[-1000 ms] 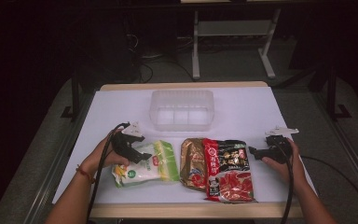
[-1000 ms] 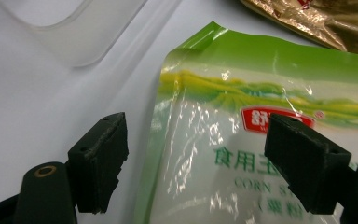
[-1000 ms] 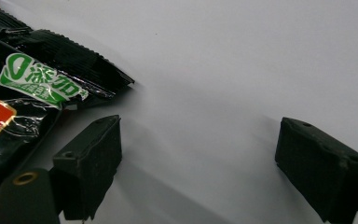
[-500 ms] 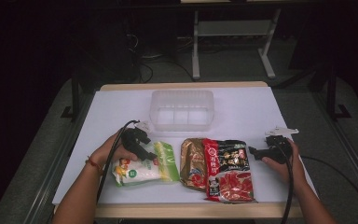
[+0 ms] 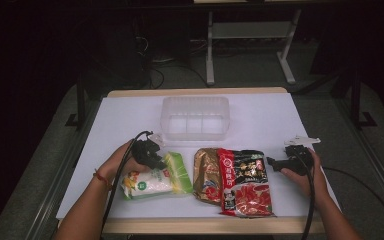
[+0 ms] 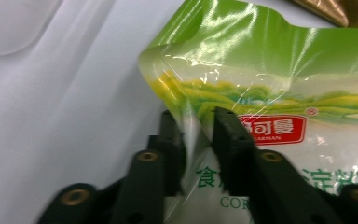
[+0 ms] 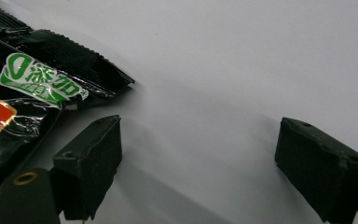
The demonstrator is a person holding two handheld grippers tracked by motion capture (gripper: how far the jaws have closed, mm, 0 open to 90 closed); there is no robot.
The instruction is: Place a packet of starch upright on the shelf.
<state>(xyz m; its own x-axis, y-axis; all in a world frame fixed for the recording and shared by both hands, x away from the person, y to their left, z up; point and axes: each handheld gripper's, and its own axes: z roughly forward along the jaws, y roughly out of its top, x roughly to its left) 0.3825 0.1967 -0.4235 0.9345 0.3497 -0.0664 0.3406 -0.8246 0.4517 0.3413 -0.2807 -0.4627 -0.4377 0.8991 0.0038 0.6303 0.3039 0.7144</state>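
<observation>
Your left gripper (image 6: 198,121) pinches the edge of the green bag (image 6: 279,93), near-left on the table (image 5: 130,115). Your right gripper (image 7: 198,154) is wide open w/ nothing in it, just right of the black-red packet (image 7: 32,84).

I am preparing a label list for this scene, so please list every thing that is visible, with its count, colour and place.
Table: one, white top with wooden edge, centre of the high view.
Plastic container: one, clear, divided into compartments, far middle of the table.
Starch bag: one, green and white, near left, its edge between the left jaws.
Brown packet: one, gold-brown, near middle, partly under the next packet.
Black and red packet: one, near middle right.
Metal stand: one, grey, on the floor beyond the table.
Left gripper: one, black, closed on the starch bag.
Right gripper: one, black, open beside the black and red packet.
</observation>
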